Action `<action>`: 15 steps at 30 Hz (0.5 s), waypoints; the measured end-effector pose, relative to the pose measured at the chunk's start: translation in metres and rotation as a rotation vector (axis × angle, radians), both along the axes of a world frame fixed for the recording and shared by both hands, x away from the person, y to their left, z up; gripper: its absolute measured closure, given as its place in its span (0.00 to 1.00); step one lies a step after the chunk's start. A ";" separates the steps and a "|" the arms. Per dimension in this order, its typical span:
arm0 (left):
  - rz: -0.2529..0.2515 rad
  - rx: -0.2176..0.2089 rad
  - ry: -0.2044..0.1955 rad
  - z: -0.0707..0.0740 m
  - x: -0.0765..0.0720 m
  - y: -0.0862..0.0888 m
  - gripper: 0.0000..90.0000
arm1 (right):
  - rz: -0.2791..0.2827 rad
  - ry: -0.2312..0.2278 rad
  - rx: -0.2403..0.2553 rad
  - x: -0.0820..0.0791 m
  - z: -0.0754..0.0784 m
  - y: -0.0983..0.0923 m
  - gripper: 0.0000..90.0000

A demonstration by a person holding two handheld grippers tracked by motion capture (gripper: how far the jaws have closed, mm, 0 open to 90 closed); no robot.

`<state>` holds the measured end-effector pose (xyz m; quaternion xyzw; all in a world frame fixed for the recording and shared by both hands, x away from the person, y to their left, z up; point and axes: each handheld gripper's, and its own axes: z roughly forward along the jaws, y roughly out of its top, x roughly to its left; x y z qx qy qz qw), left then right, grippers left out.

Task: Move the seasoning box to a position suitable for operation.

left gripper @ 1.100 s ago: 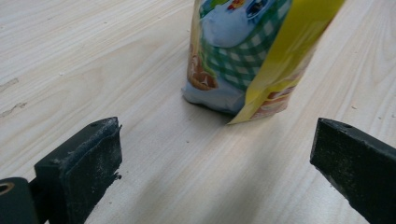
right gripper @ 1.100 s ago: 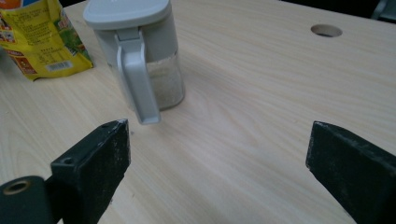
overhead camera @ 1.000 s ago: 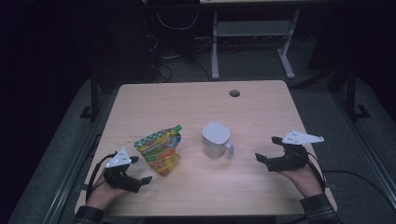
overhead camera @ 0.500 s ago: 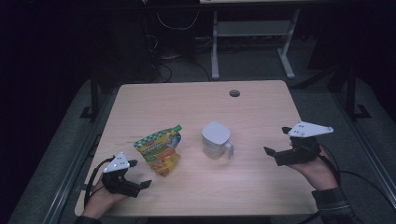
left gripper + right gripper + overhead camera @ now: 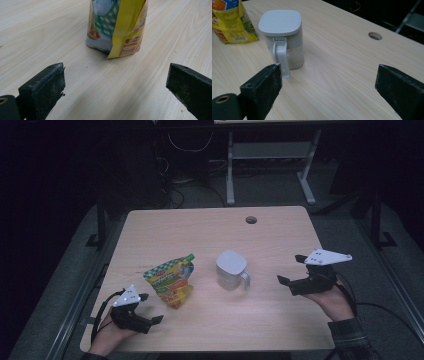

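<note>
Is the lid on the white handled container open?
No, the right gripper view shows the flat lid sitting closed on the container.

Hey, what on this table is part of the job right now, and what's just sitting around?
In the job:
- pouch, standing ahead of the open left gripper
- lidded jar, ahead of the open right gripper

Just there:
- cable hole in the table
- metal stand behind it

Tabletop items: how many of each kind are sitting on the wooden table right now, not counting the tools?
Colourful standing snack pouch, yellow and green: 1
White lidded plastic jar with a handle: 1
Total: 2, both on the light wooden table
</note>
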<state>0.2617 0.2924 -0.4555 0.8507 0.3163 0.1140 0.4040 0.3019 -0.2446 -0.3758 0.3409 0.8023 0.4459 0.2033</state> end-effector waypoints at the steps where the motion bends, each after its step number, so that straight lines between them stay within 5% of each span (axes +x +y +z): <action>1: 0.003 -0.002 0.001 -0.001 0.001 0.000 0.02 | 0.006 0.020 0.004 0.003 -0.004 0.005 0.08; 15: 0.005 -0.004 -0.004 -0.001 0.001 -0.001 0.02 | 0.109 0.095 0.013 0.018 -0.021 0.044 0.16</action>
